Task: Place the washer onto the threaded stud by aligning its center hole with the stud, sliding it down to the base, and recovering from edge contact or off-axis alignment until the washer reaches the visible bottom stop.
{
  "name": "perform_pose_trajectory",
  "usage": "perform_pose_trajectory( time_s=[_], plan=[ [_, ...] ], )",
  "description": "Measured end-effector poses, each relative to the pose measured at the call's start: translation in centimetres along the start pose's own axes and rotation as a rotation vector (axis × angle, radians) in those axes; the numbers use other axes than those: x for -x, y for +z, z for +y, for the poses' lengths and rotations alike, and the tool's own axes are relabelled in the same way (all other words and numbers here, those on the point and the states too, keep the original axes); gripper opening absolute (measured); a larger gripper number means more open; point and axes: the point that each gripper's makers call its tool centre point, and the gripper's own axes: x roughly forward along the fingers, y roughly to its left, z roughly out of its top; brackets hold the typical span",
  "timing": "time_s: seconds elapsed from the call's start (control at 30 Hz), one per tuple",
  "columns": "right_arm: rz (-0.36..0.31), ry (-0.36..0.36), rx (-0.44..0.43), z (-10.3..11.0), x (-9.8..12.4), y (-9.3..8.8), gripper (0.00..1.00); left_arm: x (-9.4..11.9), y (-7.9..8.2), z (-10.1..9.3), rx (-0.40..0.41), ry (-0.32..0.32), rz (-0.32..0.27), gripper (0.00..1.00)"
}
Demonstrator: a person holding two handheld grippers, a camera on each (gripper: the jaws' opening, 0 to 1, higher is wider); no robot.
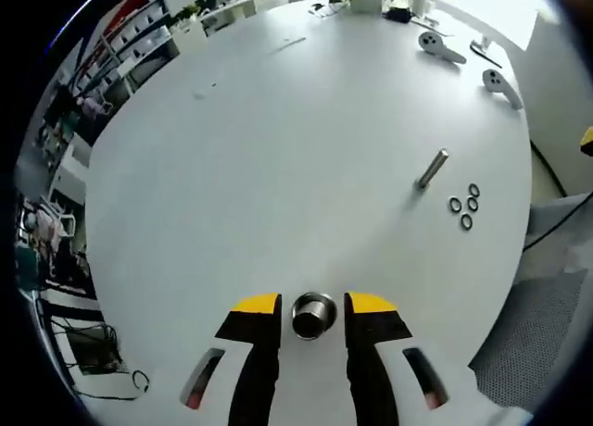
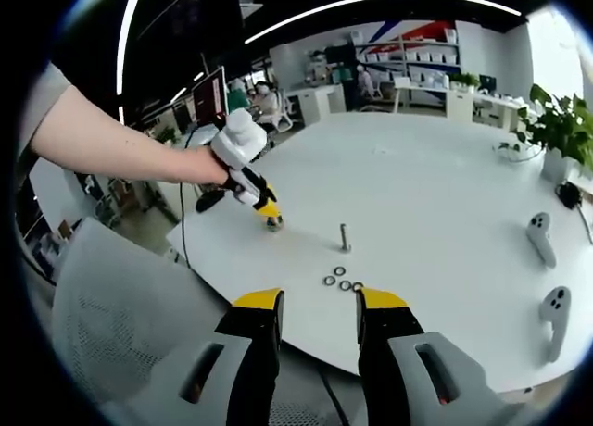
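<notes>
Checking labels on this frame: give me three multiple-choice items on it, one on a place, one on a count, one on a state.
1. Where do the washers lie?
A. threaded on the stud
B. loose on the table beside the stud
C. between the right gripper's jaws

2. How many washers show near the stud?
A. two
B. four
C. seven

3. What is between the left gripper's jaws?
A. a round metal nut
B. a washer
C. nothing

Key:
1 B: in the left gripper view the rings rest flat on the white table, apart from the stud.
2 B: four rings show in a cluster in the left gripper view.
3 A: the metal nut sits in the gap between the yellow-tipped jaws; the right gripper stands open and empty over the table edge.
</notes>
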Motion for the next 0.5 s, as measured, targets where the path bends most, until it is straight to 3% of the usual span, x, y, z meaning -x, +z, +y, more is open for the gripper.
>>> perform_pose_trajectory(
  time_s=[0.17,0.27,0.4,0.5],
  plan=[
    [-0.007,0.0,-0.003,0.0,0.1,0.0,0.33,1.8,1.2,-0.8,0.092,-0.024,-0.12,0.25],
    [-0.014,0.005,-0.006,0.0,0.1,0.2,0.33,2.9,1.3,-1.2,0.087,0.003,-0.163,0.25],
    [-0.022,0.006,-0.012,0.0,0.1,0.3,0.33,4.1,0.8,-2.8,0.072,-0.013,-0.185,0.25],
    [-0.022,0.002,-0.022,-0.1,0.1,0.3,0.33,5.2,0.3,-3.6,0.122,-0.014,-0.215,0.25]
  ],
)
